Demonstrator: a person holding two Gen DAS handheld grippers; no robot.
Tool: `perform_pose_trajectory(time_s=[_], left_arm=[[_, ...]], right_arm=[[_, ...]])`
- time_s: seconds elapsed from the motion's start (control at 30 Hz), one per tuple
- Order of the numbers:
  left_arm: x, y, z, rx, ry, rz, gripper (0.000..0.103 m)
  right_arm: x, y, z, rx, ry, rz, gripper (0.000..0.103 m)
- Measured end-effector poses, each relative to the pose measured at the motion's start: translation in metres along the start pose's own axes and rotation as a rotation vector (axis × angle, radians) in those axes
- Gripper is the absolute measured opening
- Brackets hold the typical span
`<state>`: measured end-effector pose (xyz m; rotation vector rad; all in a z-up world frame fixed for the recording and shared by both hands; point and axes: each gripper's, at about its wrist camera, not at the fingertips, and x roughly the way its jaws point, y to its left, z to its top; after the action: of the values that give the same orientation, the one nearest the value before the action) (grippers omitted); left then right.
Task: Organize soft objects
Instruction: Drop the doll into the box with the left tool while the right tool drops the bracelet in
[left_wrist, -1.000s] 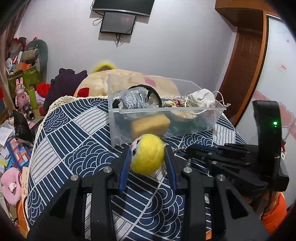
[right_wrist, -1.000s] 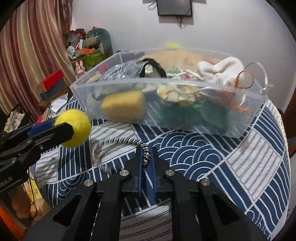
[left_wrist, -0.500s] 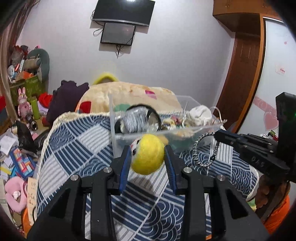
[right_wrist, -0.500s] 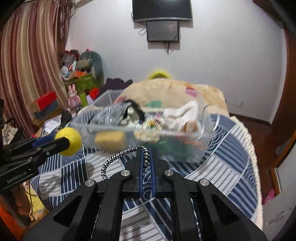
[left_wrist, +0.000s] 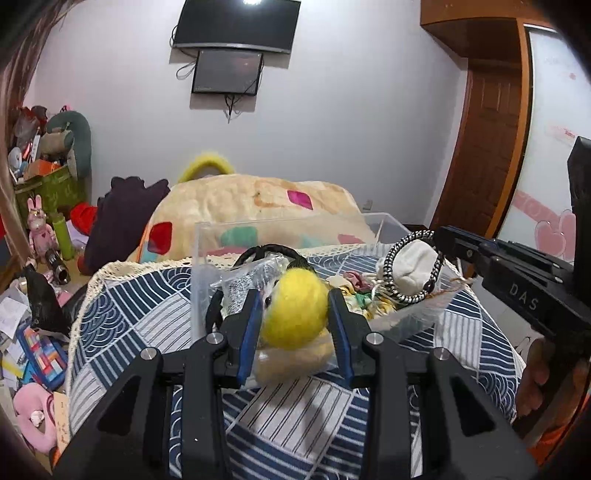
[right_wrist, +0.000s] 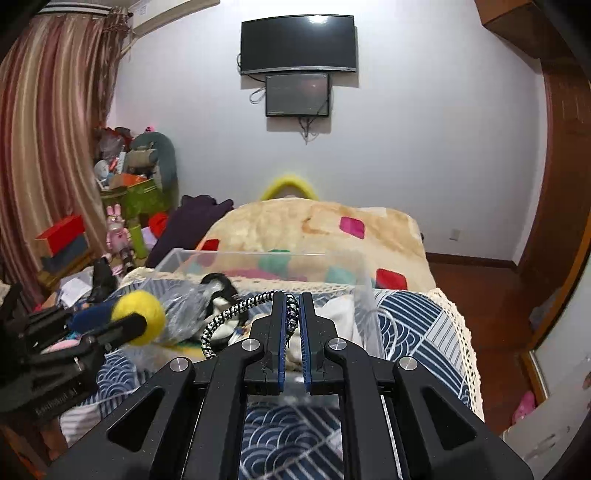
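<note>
My left gripper (left_wrist: 293, 314) is shut on a yellow felt ball (left_wrist: 295, 308) and holds it above the near wall of a clear plastic bin (left_wrist: 207, 258). The ball also shows in the right wrist view (right_wrist: 142, 314). My right gripper (right_wrist: 291, 314) is shut on a black-and-white braided cord loop (right_wrist: 236, 314) and holds it over the bin (right_wrist: 354, 273). In the left wrist view the loop (left_wrist: 413, 267) hangs from the right gripper over a white cloth (left_wrist: 408, 264) in the bin. The bin holds several soft items.
The bin stands on a table with a blue-and-white patterned cloth (left_wrist: 122, 314). A bed with a beige blanket (right_wrist: 314, 225) lies behind it. Toys and boxes (right_wrist: 122, 206) are piled at the left; a wooden door (left_wrist: 487, 147) is at the right.
Both grippers have risen and moved forward over the bin with their loads. The cord loop has come off the tablecloth and now hangs in the air.
</note>
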<state>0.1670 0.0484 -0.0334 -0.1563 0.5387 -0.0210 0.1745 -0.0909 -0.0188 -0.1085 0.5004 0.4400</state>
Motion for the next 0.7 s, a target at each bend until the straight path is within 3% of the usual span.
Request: perform_pose_trajectory(time_s=[0.3,0.43,0.5,0.6,0.7], left_arm=[[0.031,-0.008,-0.001,0.013,0.056,-0.003,0.037],[0.031,-0.008,-0.005,0.006,0.072,-0.022,0.06],[0.028,-0.005,-0.006,-0.003,0.07,-0.027,0.061],[0.023,-0.002,-0.006,-0.016,0.072,-0.036,0.061],[0.011,-0.001,-0.006,-0.02,0.053,-0.039,0.061]], right_arm=[[0.035,0.009,-0.013,-0.026,0.085,-0.012,0.006],[0.036,0.005,-0.02,-0.035,0.118,0.001,0.007],[0.034,0.002,-0.021,-0.035,0.133,0.021,0.007],[0.027,-0.003,-0.02,-0.03,0.143,0.043,0.011],[0.016,-0.008,-0.017,-0.024,0.128,0.048,0.023]])
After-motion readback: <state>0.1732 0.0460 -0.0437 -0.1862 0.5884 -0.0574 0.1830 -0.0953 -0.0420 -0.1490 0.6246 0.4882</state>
